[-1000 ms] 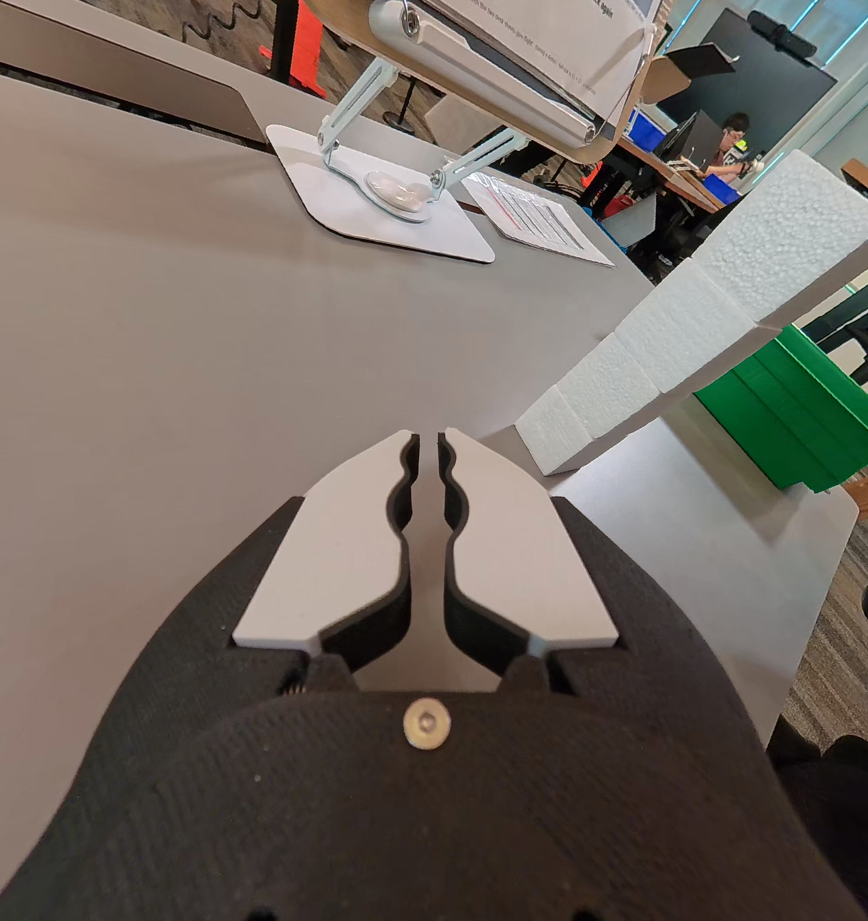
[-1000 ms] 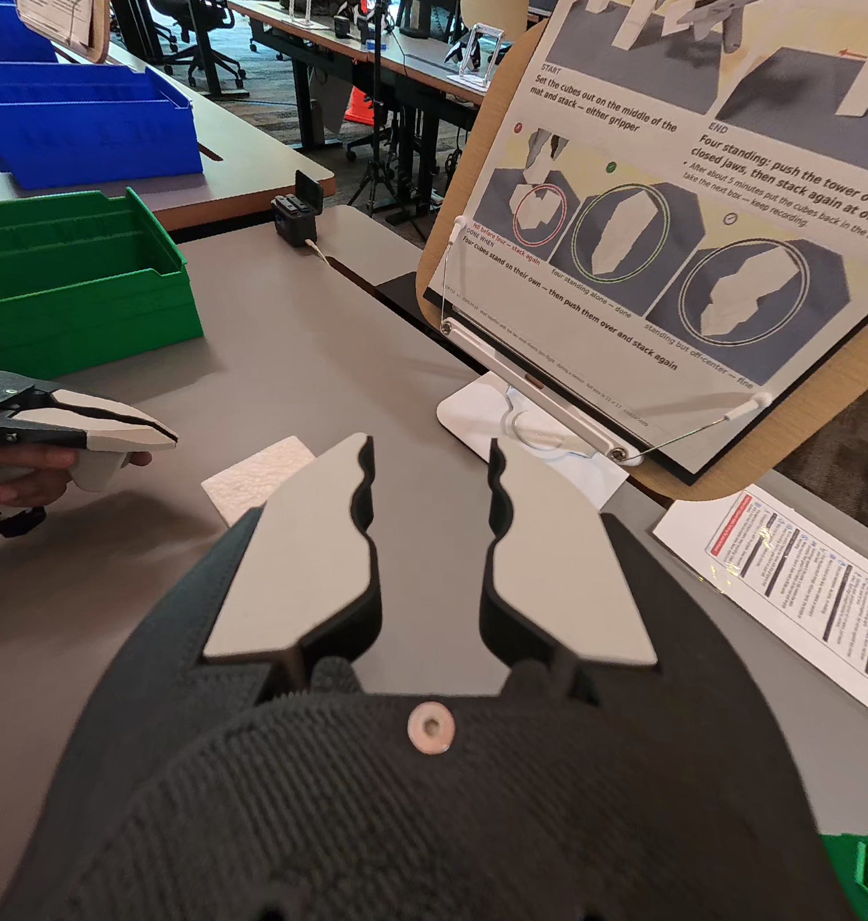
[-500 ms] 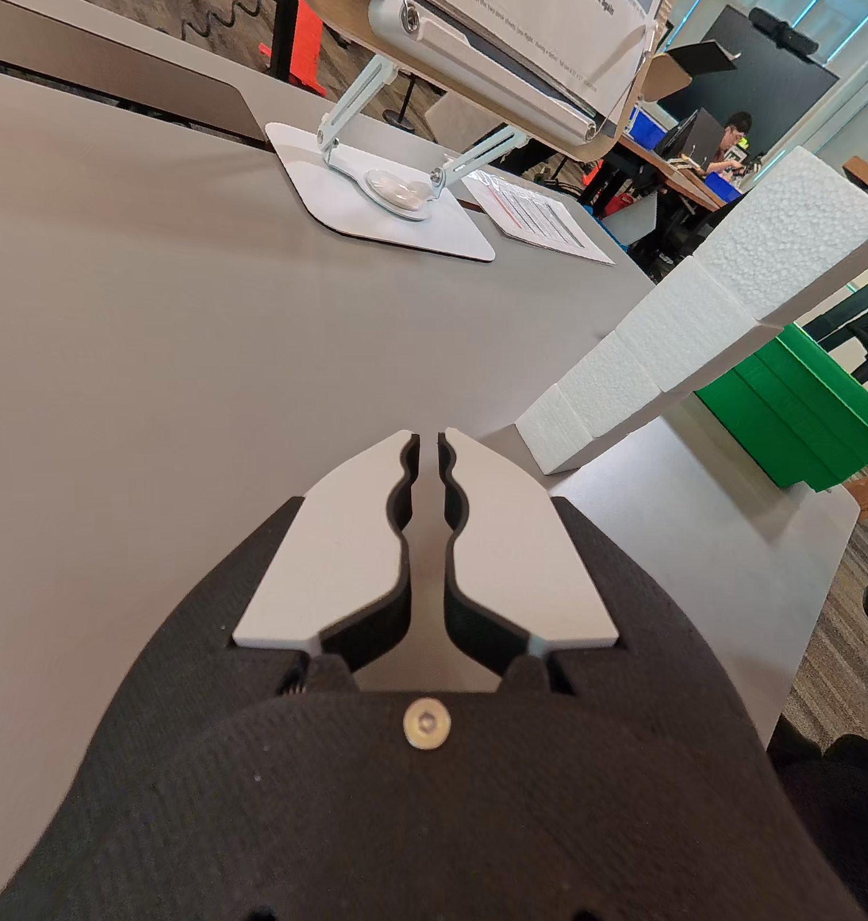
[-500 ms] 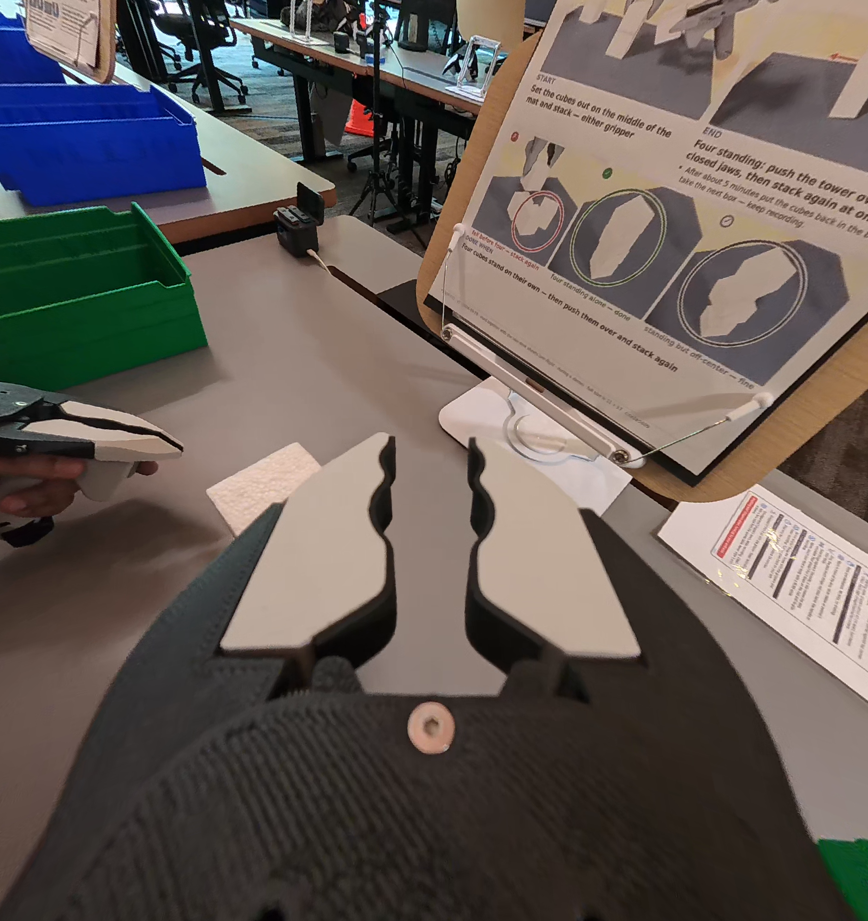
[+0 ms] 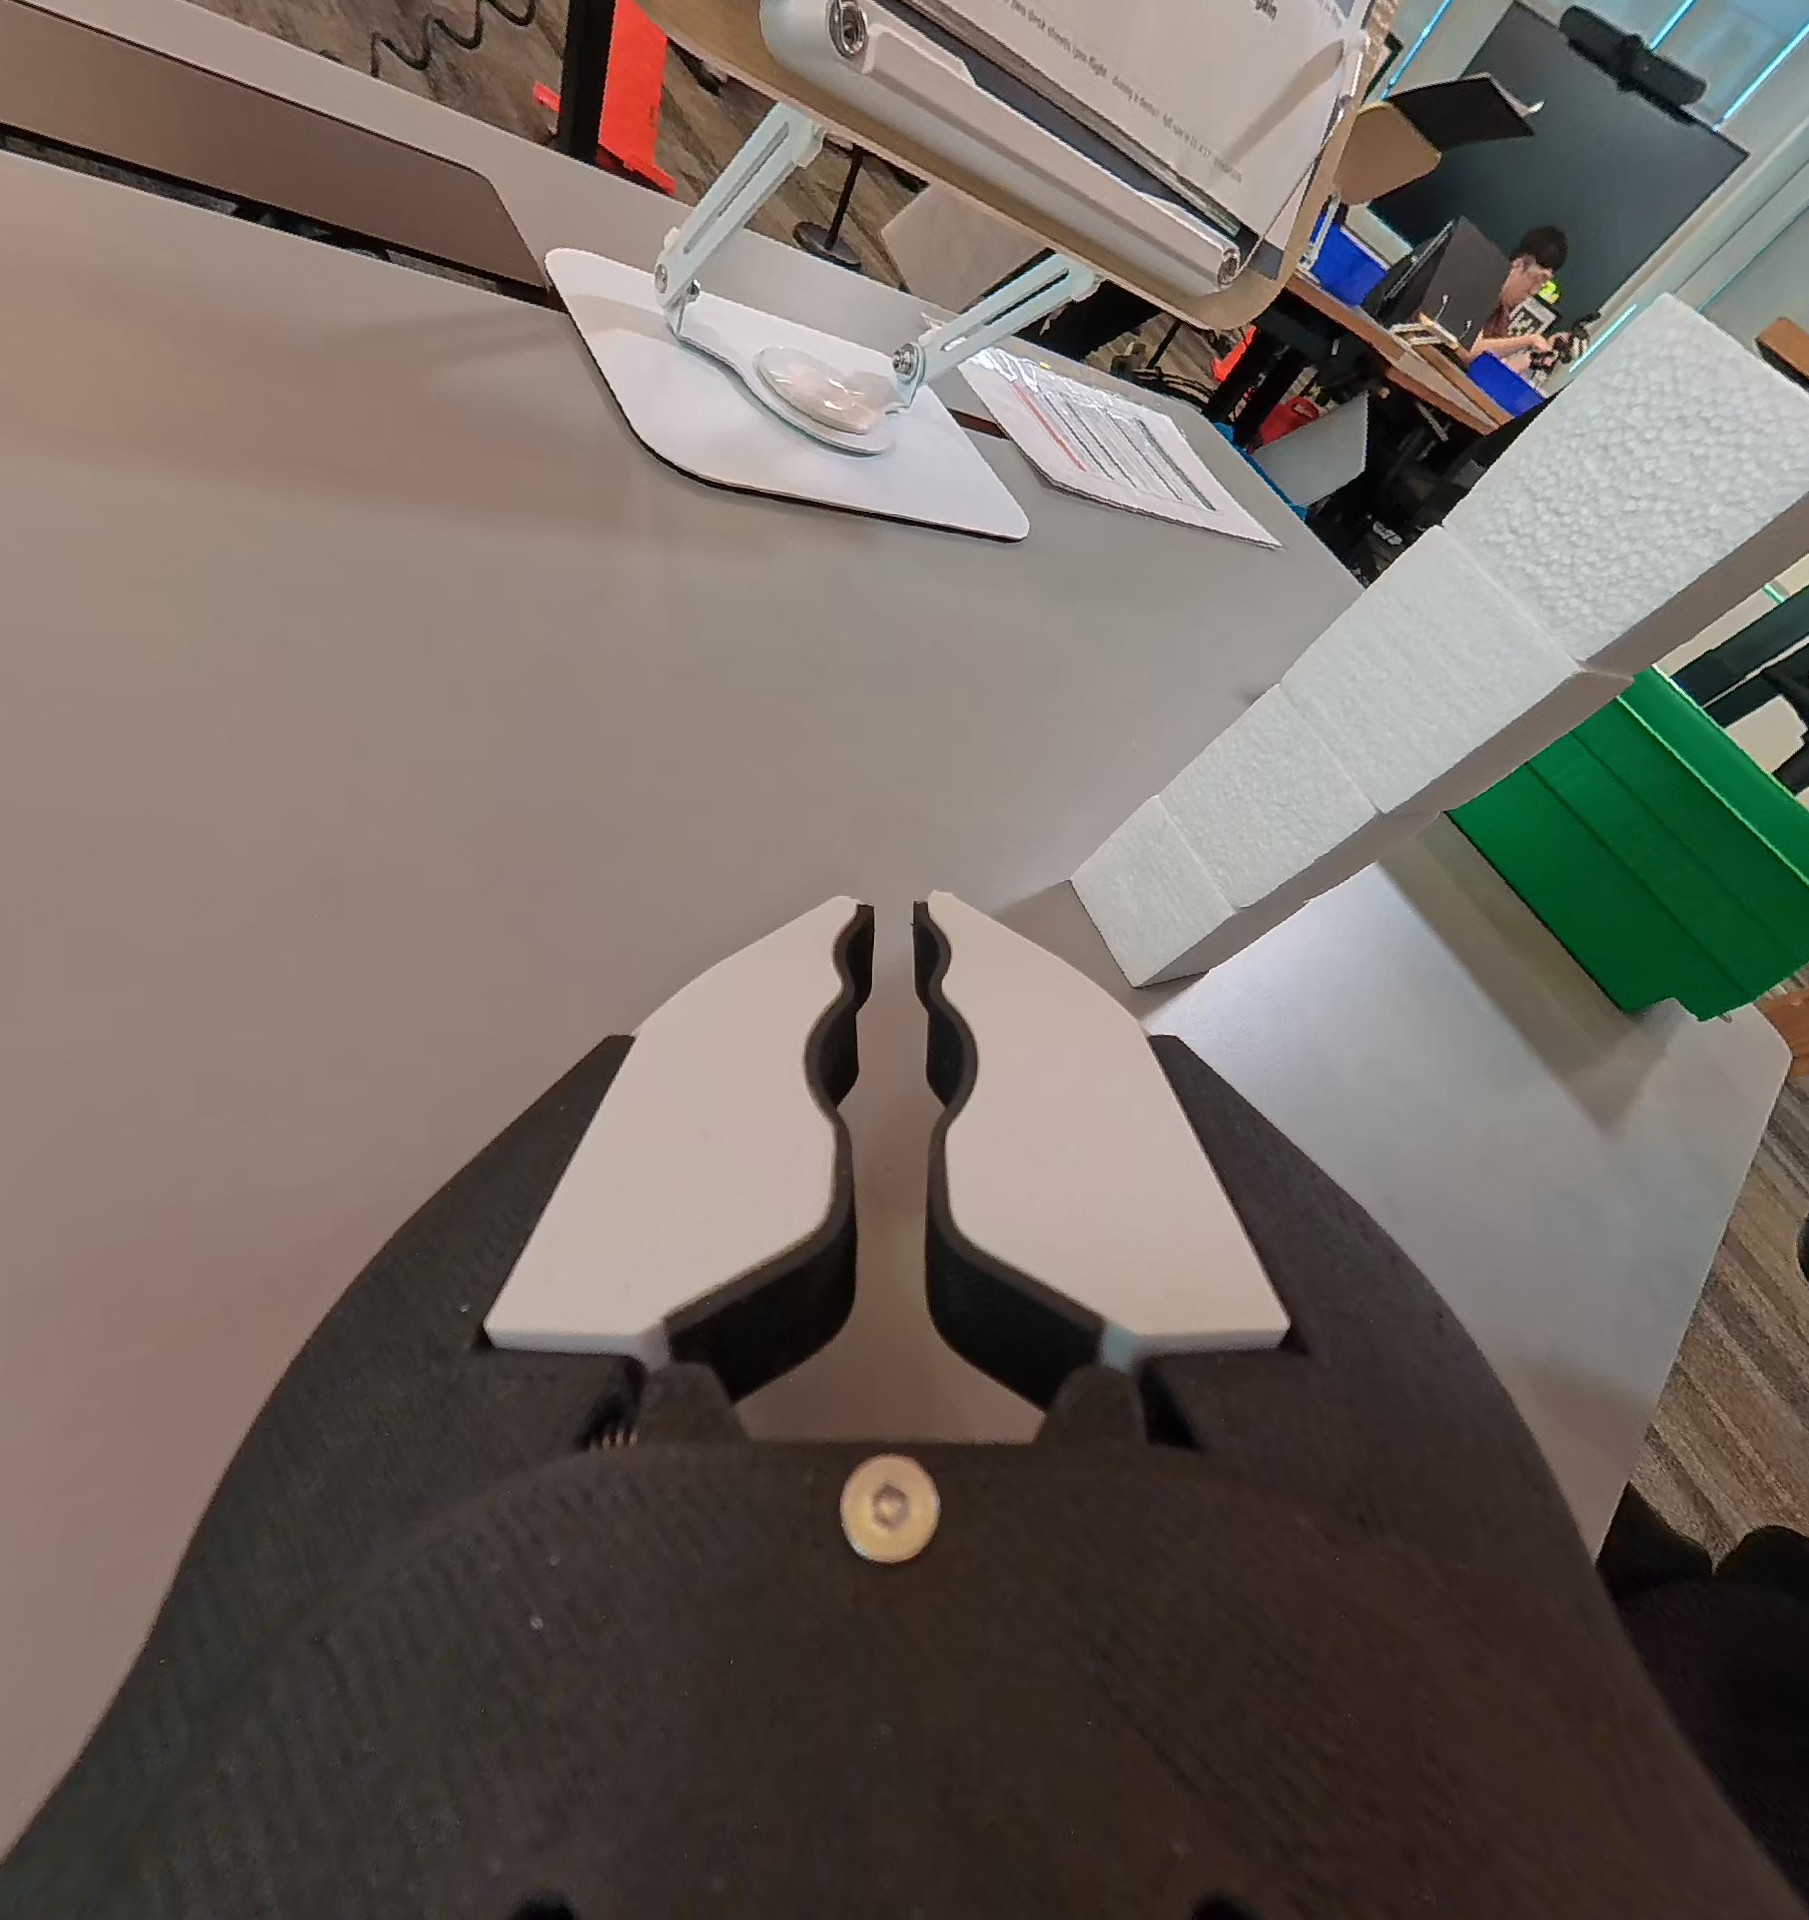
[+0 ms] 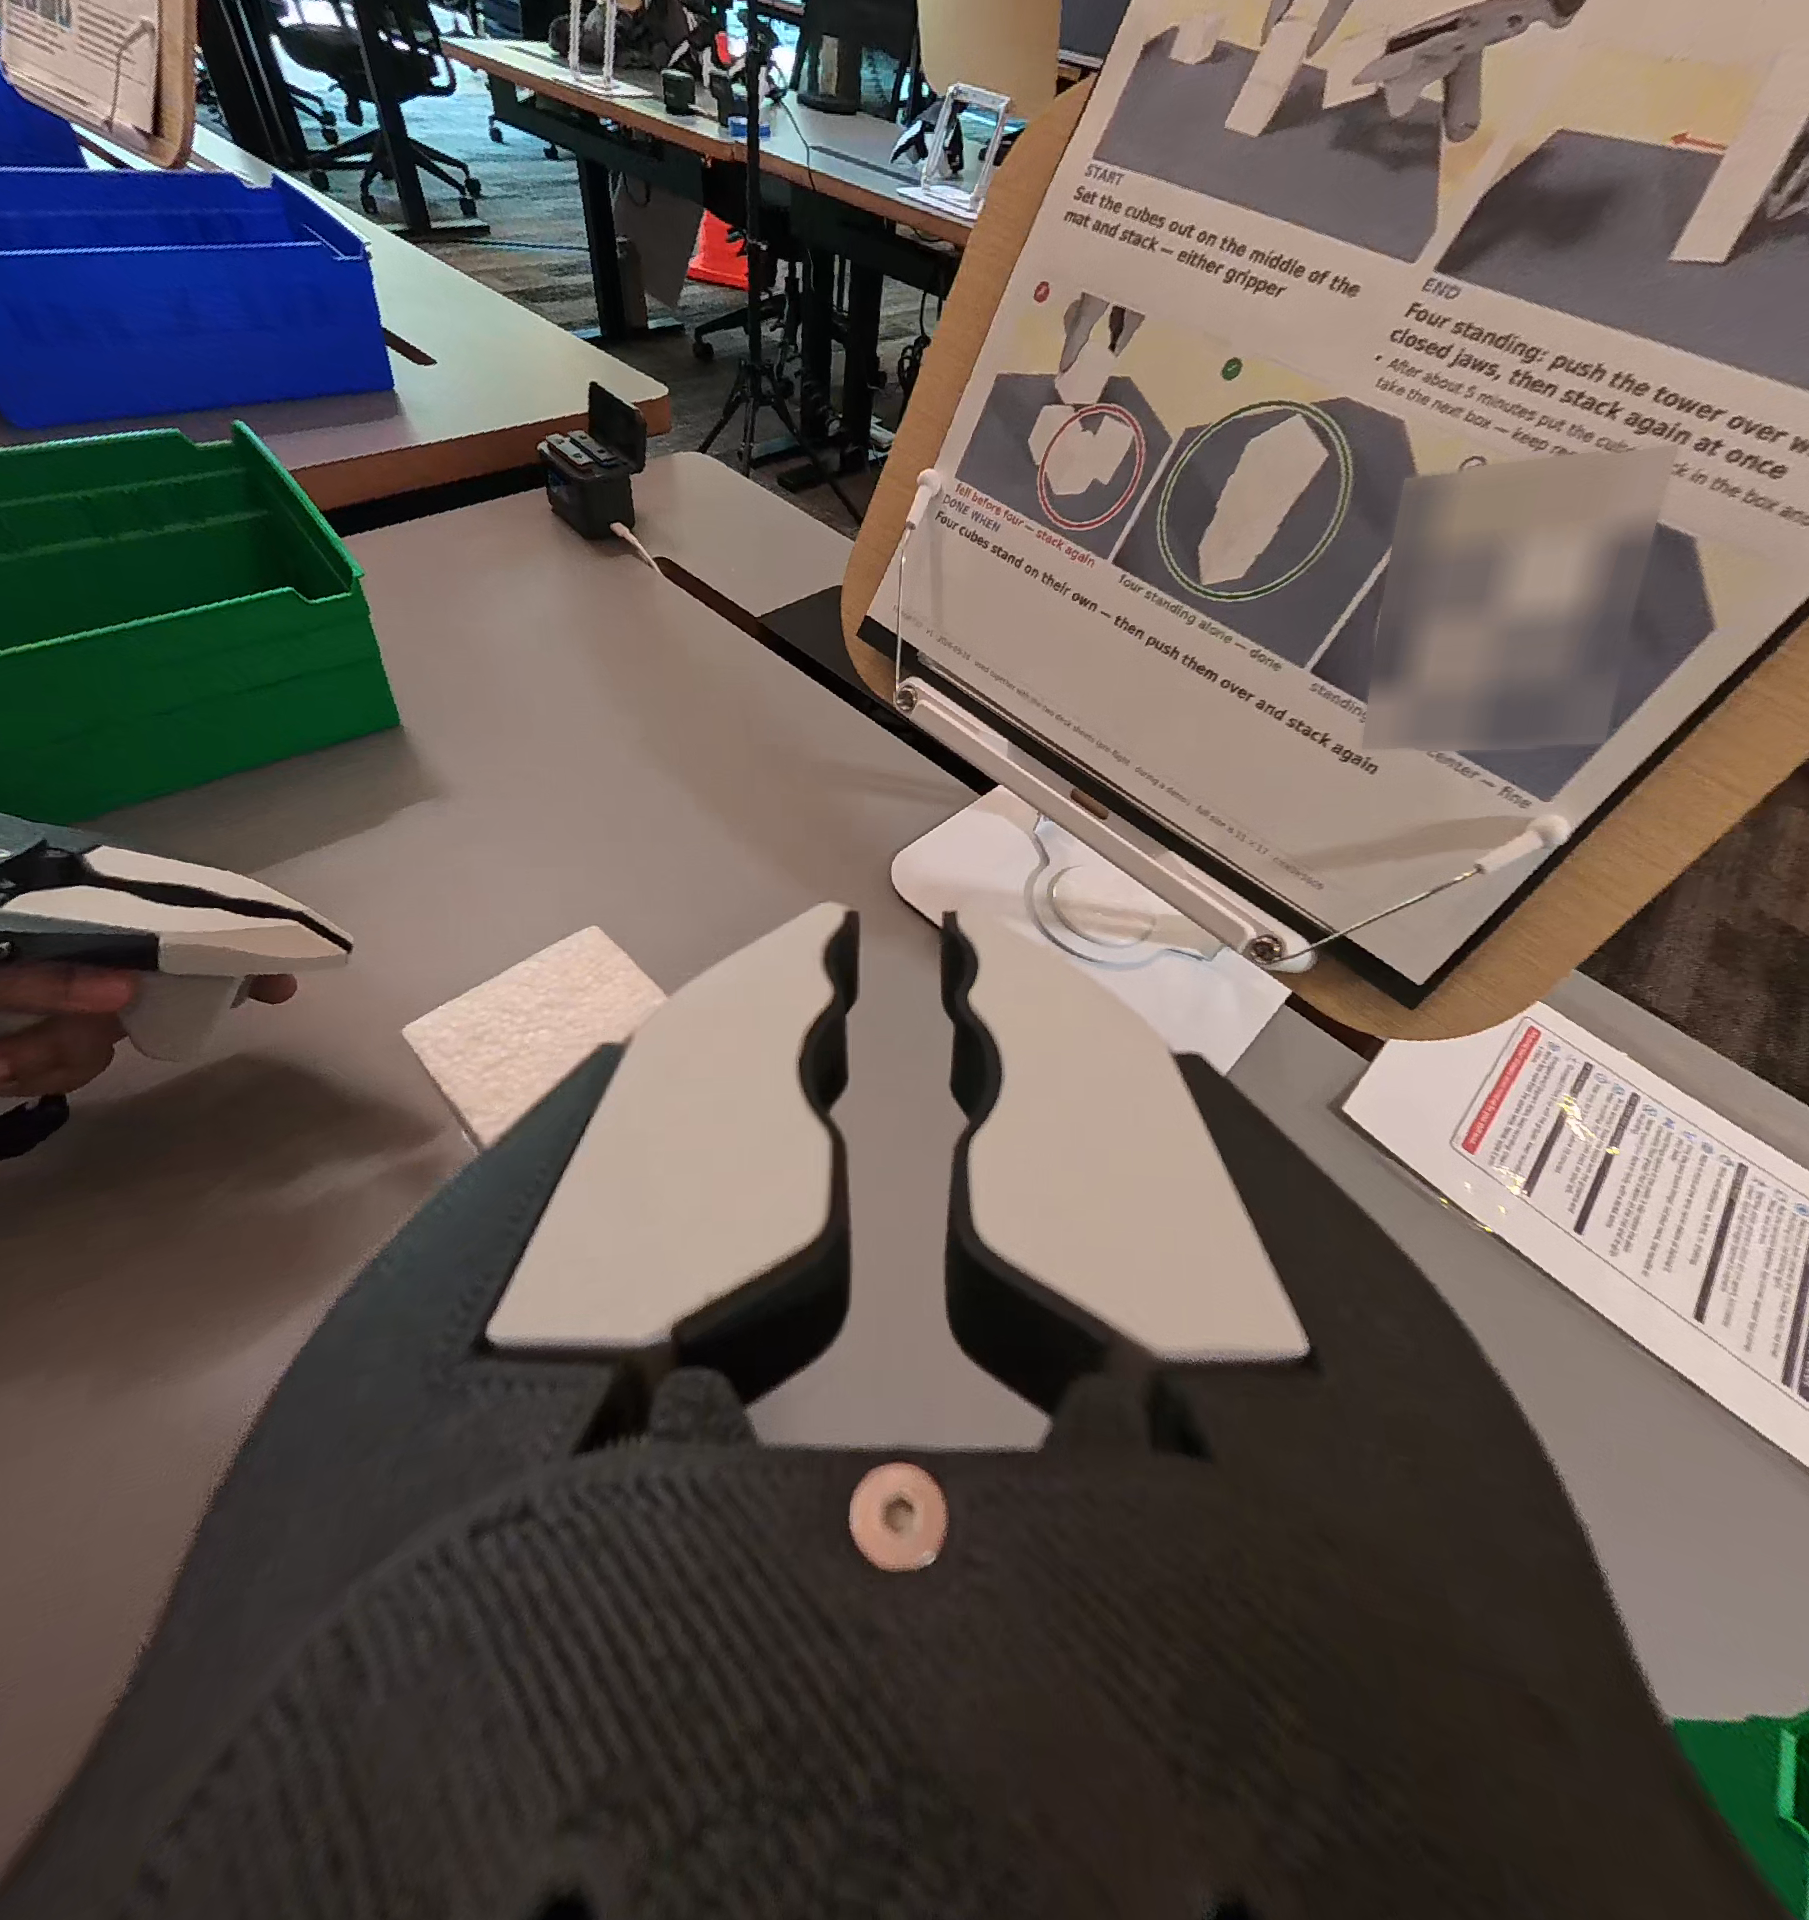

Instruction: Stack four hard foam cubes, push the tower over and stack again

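A stack of white foam cubes (image 5: 1451, 675) stands on the grey table (image 5: 360, 727), to the right of and beyond my left gripper (image 5: 894, 906). That gripper is shut and empty, low over the table and not touching the stack. In the right wrist view only the stack's top cube (image 6: 536, 1023) shows, just left of my right gripper (image 6: 900, 920). The right gripper is above the stack, empty, its jaws almost together. The left gripper (image 6: 328, 940), held by a hand, points at the stack from the left.
A tilted board with an instruction sheet (image 6: 1399, 520) stands on a white base (image 5: 775, 416) at the back. A laminated sheet (image 6: 1658, 1226) lies beside it. A green bin (image 6: 152, 623) stands behind the stack, with blue bins (image 6: 152, 301) beyond. The table edge (image 5: 1710, 1195) is at right. Left tips to right tips: about 30 cm. The stack's top cube (image 6: 536, 1023) lies some 8 cm from my right tips, 20 cm from my left tips.
My right gripper's jaws have closed from wide apart to almost together, and it has shifted slightly toward the stand. The left gripper has stayed still and shut.
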